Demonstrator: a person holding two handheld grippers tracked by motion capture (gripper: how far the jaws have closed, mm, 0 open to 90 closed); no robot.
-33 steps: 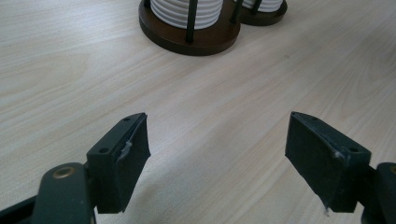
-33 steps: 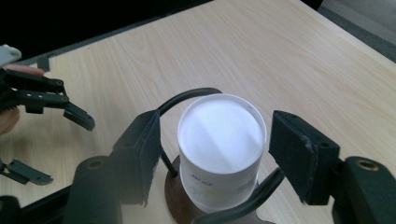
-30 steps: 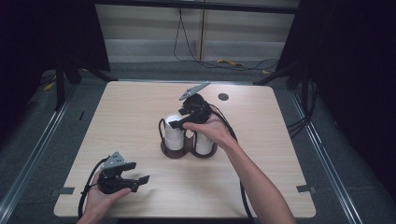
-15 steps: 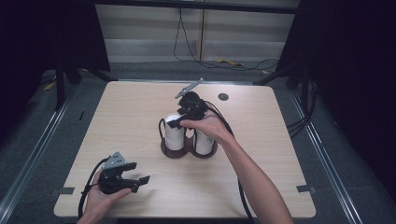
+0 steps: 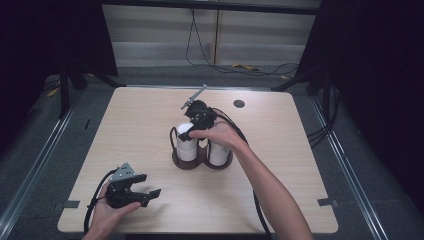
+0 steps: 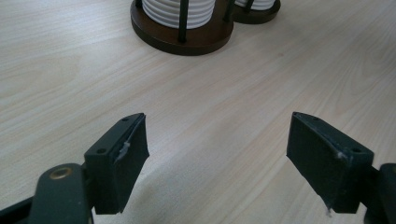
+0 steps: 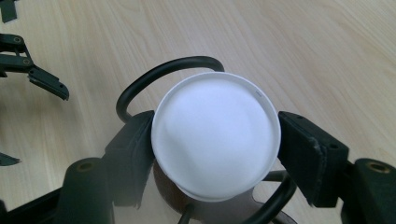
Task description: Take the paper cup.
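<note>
The right gripper (image 7: 215, 140) pinches the top white cup (image 7: 215, 133) of the left stack in the holder (image 5: 200, 161); the left gripper (image 6: 229, 149) rests spread on the table (image 5: 280, 125).

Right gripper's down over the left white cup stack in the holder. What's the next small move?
Probably close the right gripper and lift straight up: its jaws flank the top of the white cup stack, apparently touching both sides, and the wire loop rings the stack, so sideways pulls would snag.

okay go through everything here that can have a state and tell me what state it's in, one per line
Left gripper: open, holding nothing, low over the table.
Right gripper: jaws against both sides of the left cup stack.
Left cup stack: upright in the holder.
Right cup stack: upright in the holder, untouched.
</note>
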